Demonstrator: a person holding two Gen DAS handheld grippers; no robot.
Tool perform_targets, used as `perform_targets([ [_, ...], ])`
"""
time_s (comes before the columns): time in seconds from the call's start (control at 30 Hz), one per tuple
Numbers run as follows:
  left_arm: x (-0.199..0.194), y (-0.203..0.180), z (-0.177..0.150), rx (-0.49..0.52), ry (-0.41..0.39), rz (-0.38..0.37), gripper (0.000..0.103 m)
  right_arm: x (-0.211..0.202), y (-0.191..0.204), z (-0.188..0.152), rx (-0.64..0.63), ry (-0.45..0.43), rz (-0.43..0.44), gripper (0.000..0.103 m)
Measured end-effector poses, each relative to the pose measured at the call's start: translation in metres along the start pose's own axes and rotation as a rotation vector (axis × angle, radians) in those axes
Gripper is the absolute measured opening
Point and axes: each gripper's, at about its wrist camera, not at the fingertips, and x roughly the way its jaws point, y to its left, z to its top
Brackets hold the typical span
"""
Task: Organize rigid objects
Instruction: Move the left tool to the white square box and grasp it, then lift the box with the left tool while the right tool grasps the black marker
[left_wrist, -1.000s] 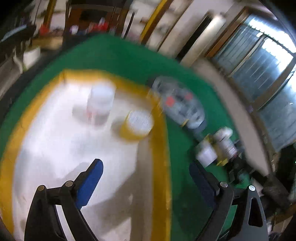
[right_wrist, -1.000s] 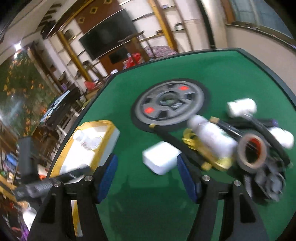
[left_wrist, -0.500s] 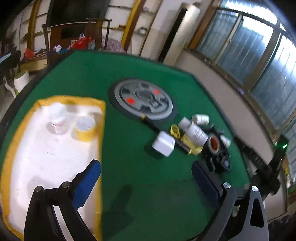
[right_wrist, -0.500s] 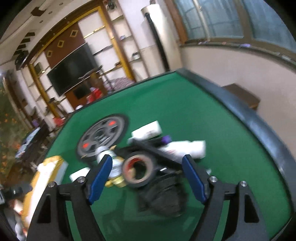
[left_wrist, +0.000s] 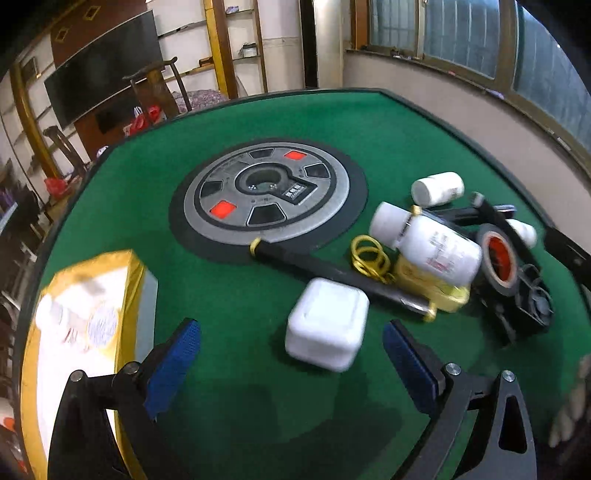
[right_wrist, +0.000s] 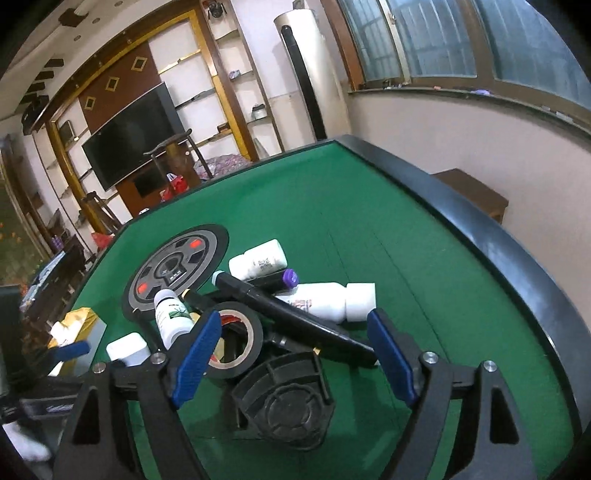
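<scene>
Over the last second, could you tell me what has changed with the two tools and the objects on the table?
The left tool swung away from the yellow-rimmed tray toward the pile and now faces the white square box. The right tool shifted from that box to the black tape roll and black fan. Nothing was grasped or released; both tools stay open and empty, and the objects appear unmoved.

L hand-held gripper (left_wrist: 290, 356) agape; R (right_wrist: 295, 350) likewise.
</scene>
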Motion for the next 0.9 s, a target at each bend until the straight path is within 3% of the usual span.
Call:
perform_targets([
  [0.17, 0.017, -0.005, 0.003, 0.0, 0.0, -0.008, 0.098, 0.004, -0.015, 0.001, 0.069, 0.029, 0.036, 0.081],
  [0.23, 0.023, -0.01, 0.001, 0.015, 0.021, -0.011, 0.089, 0.001, -0.022, 0.0, 0.1, 0.032, 0.048, 0.081],
  [0.37, 0.021, -0.011, -0.002, -0.02, 0.031, -0.069, 0.051, 0.005, -0.028, 0.0, 0.136, 0.045, 0.052, 0.081],
  [0.43, 0.016, -0.01, -0.004, -0.04, 0.024, -0.063, 0.051, 0.006, -0.027, 0.0, 0.128, 0.05, 0.046, 0.081],
  [0.7, -0.048, 0.009, -0.025, -0.176, -0.061, -0.224, 0.051, 0.011, -0.021, -0.002, 0.11, 0.061, 0.013, 0.081],
  [0.9, -0.101, 0.023, -0.056, -0.271, -0.149, -0.291, 0.051, 0.015, -0.017, -0.003, 0.09, 0.07, -0.014, 0.081],
])
